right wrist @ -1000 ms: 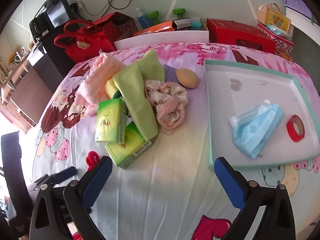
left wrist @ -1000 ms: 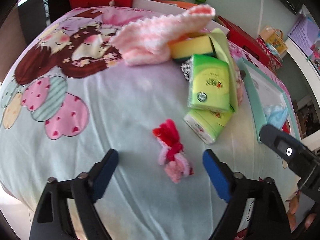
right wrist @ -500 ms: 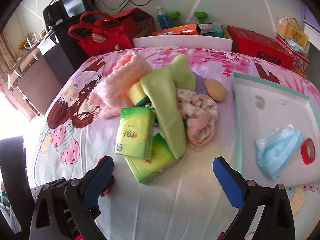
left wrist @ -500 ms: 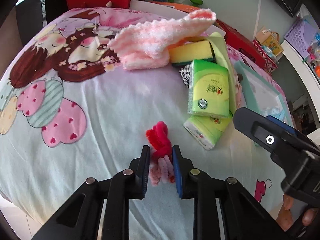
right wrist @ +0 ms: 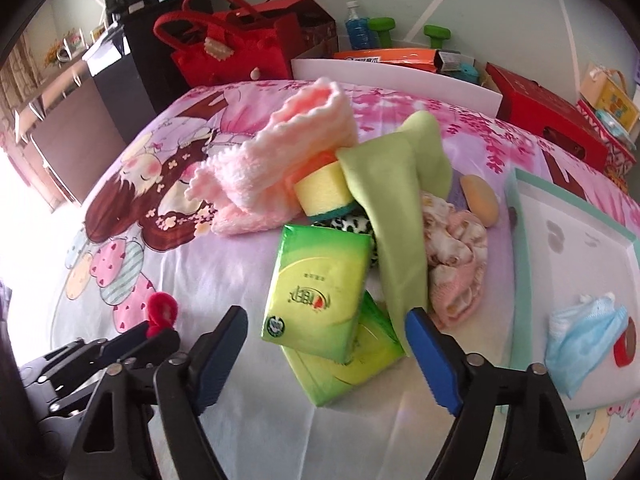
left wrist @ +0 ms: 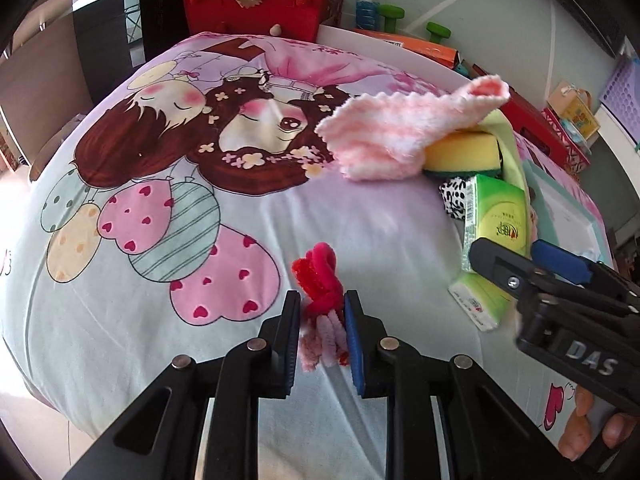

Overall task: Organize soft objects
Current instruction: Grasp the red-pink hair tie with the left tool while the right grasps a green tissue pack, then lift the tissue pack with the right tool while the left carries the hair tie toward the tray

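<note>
1. Your left tool is clamped on the fuzzy flower, left of the tissue packs on the bed.
2. Your right tool is closing with both packs between its pads, neither pressed.
3. Behind the packs: pink towel, sponge, green cloth.
4. Right of the packs, the tray holds a mask and tape.

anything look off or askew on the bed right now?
Mostly the pile: the upper tissue pack lies crooked across the lower tissue pack, and the green cloth drapes over the sponge. Nothing looks spilled or damaged.
</note>
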Available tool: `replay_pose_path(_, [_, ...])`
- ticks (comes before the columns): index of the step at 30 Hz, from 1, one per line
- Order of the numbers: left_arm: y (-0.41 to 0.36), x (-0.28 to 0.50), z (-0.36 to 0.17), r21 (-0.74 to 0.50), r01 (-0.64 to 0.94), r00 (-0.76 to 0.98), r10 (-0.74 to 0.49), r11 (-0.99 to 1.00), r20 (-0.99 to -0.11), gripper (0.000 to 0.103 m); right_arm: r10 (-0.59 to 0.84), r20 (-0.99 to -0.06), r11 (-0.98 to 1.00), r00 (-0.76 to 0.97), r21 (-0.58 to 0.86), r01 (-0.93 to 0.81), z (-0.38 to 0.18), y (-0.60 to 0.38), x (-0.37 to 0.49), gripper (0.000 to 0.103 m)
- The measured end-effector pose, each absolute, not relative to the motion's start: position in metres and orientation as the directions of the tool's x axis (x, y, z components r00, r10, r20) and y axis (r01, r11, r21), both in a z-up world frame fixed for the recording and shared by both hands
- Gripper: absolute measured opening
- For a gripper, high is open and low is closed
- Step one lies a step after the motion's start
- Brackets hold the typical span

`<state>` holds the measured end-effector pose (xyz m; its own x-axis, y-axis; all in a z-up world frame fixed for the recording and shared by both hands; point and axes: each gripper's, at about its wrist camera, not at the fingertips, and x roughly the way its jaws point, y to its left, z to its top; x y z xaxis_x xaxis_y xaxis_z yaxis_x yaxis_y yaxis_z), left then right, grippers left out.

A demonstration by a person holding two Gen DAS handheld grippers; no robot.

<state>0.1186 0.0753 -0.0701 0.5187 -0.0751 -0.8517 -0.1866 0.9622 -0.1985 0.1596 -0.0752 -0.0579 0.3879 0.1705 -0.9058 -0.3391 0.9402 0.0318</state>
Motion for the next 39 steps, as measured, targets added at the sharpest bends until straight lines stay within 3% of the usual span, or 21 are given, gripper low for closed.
replay_pose_path(2, [0.078, 0.120, -0.072, -0.202, -0.191, 0.520, -0.075, 0.961, -0.851, 0.022, 0.160, -0.908, 0.939, 0.387, 0.019, -0.343, -0.060, -0.071, 0.161, 0.073])
replay_pose_path(5, [0.083, 0.122, -0.072, -0.208, -0.193, 0.522, -0.080, 0.959, -0.850, 0.022, 0.140, -0.913, 0.940, 0.384, 0.000, -0.342, -0.063, -0.068, 0.163, 0.071])
replay_pose_path(9, [0.084, 0.123, -0.074, -0.211, -0.191, 0.525, -0.082, 0.959, -0.847, 0.022, 0.138, -0.919, 0.940, 0.371, 0.003, -0.342, -0.066, -0.065, 0.164, 0.053])
replay_pose_path(22, [0.069, 0.112, -0.055, -0.207, -0.163, 0.549, -0.086, 0.965, -0.832, 0.022, 0.175, -0.906, 0.946, 0.385, 0.046, -0.322, -0.043, -0.081, 0.146, 0.051])
replay_pose_path(25, [0.065, 0.109, -0.046, -0.202, -0.150, 0.562, -0.084, 0.968, -0.823, 0.022, 0.177, -0.900, 0.950, 0.399, 0.051, -0.307, -0.033, -0.089, 0.140, 0.033])
replay_pose_path(39, [0.041, 0.099, -0.022, -0.189, -0.104, 0.575, -0.096, 0.976, -0.813, 0.022, 0.183, -0.892, 0.953, 0.413, 0.057, -0.299, -0.021, -0.118, 0.125, 0.033])
